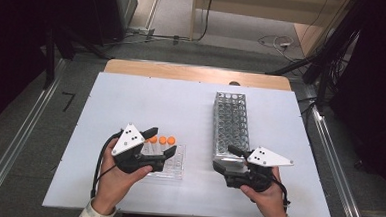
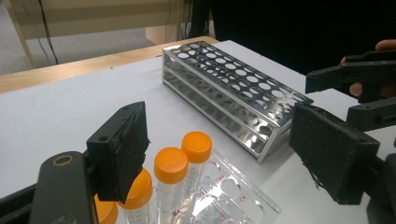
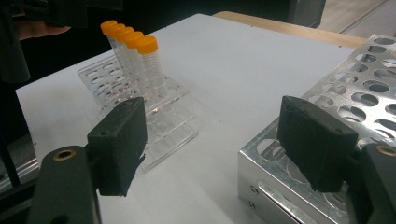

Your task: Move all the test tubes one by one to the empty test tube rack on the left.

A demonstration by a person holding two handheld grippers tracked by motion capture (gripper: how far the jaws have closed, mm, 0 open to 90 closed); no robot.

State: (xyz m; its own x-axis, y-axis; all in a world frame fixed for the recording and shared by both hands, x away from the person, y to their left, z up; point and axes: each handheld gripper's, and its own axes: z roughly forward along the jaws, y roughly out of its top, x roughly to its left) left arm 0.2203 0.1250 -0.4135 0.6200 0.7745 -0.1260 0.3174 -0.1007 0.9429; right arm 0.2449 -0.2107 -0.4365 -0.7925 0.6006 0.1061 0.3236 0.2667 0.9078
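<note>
Working over the white table, with grey floor and dark stands around it, I have the long metal rack running away from my right gripper, whose wide-open, empty jaws straddle its near corner. The clear rack sits just ahead of my left gripper, the nearer hand to it, also spread wide and holding nothing. The orange-capped tubes stand upright between and just below its pads, their row leading away
</note>
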